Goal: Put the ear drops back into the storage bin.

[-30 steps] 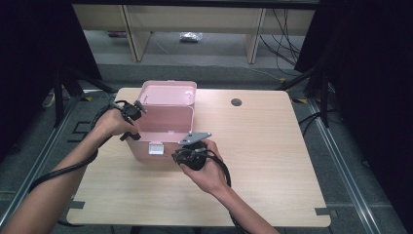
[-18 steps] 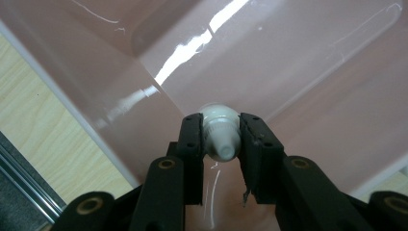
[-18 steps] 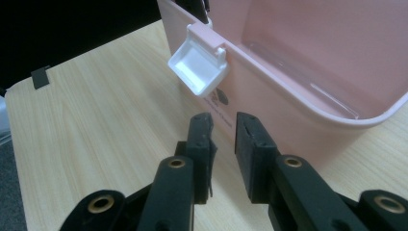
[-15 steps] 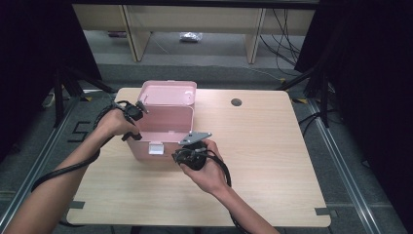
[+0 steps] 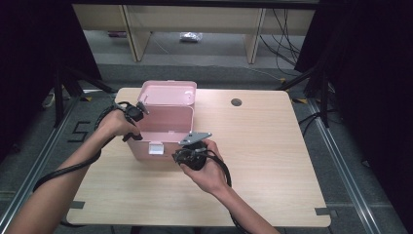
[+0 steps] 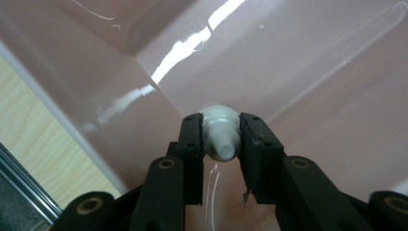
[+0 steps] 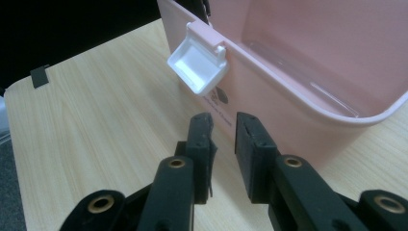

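Black jaws of our left gripper [image 6: 220, 139] clamp a small white tube [image 6: 220, 132], pressing on it from both sides. We see only its rounded, capped end, which points back along the jaws toward the camera, so its long axis runs roughly in line with the gripper; the rest of its body is hidden behind that end and between the pads, and we cannot tell how long it is. Behind it stands the glossy inner wall of the pink box [image 6: 298, 62], so the tube sits inside the box, above its floor as far as we can judge. In the high view our left gripper [image 5: 137, 123] reaches in over the box's left rim [image 5: 139, 127], and the tube is too small to make out there.

Our right gripper [image 7: 222, 139] holds nothing: its jaws stand slightly apart over the wooden table [image 7: 106, 120], just short of the box's front wall. The white latch [image 7: 198, 65] hangs open from the front rim. From above, the right gripper [image 5: 190, 156] rests near the box's front right corner, and the raised lid [image 5: 168, 93] leans back at the far side, its top edge blurred.
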The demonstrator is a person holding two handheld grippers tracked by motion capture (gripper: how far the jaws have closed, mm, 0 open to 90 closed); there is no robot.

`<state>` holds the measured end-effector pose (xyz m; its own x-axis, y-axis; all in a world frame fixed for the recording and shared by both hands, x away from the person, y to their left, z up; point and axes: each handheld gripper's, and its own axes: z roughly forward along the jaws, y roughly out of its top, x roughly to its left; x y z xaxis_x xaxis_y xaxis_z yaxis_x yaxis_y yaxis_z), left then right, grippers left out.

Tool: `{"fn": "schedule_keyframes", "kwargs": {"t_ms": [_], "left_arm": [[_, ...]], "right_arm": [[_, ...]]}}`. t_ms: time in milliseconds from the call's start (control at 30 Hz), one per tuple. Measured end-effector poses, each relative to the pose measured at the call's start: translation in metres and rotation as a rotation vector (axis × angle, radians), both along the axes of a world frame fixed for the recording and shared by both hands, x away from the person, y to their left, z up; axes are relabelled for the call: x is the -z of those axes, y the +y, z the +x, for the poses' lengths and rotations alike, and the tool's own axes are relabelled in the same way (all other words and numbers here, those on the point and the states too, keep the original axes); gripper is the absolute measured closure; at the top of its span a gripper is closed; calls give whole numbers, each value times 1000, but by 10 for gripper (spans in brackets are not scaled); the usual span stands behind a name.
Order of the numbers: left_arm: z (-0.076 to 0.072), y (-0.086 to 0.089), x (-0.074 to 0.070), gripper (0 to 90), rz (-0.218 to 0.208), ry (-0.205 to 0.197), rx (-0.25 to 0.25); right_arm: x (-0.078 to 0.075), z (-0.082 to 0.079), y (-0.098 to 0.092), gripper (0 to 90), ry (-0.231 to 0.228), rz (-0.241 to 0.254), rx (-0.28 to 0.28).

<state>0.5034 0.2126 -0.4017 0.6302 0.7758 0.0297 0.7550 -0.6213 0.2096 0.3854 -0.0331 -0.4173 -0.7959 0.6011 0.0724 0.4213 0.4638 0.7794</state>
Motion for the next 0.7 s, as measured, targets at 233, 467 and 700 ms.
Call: {"fn": "schedule_keyframes", "kwargs": {"t_ms": [233,467,700], "left_arm": [[0,0,2,712,-5,-4,-4],[1,-1,3,711,-2,-5,-3],[2,-3,2,711,9,5,2]], "right_arm": [[0,0,0,770,7,0,4],[0,0,1,770,2,-2,-1],[-1,-1,1,770,-4,3,-1]]}}
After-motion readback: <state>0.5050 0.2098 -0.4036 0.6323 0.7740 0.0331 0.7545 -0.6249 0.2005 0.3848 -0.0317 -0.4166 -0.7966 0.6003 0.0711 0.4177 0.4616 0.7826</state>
